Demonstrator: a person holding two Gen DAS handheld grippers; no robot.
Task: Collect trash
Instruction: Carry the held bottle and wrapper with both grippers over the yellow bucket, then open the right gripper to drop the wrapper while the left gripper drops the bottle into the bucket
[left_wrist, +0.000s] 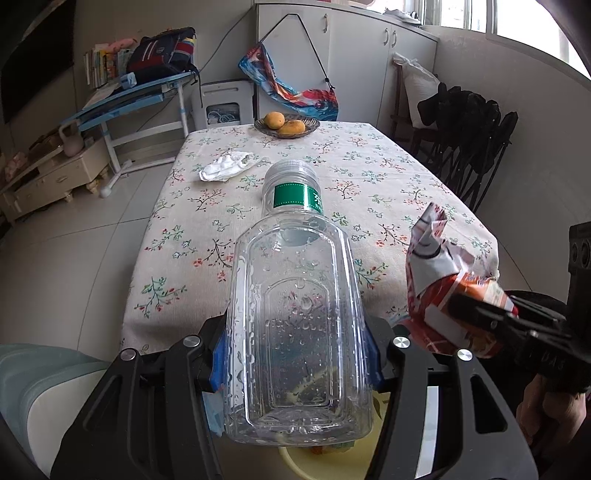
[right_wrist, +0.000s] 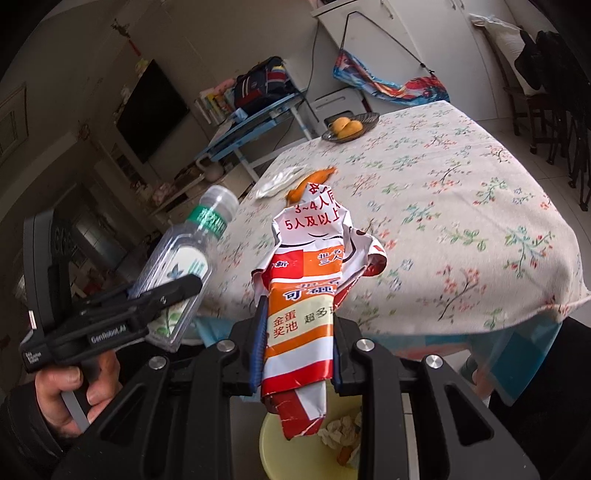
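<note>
My left gripper (left_wrist: 295, 354) is shut on a clear empty plastic bottle (left_wrist: 295, 314) with a green label, cap pointing away over the table. In the right wrist view the same bottle (right_wrist: 177, 258) tilts up to the left in the left gripper (right_wrist: 177, 295). My right gripper (right_wrist: 297, 343) is shut on a crumpled orange, white and red wrapper (right_wrist: 306, 295), which also shows at the right in the left wrist view (left_wrist: 432, 258). Both hang over a yellow bin (right_wrist: 269, 443) holding tissue and scraps. A crumpled tissue (left_wrist: 229, 166) and an orange peel (right_wrist: 306, 181) lie on the table.
The table (left_wrist: 369, 177) has a floral cloth, with a plate of fruit (left_wrist: 286, 125) at its far end. Chairs draped in dark clothing (left_wrist: 469, 129) stand at its right side. A person's hand (right_wrist: 74, 387) grips the left gripper's handle. A desk and low cabinets line the left.
</note>
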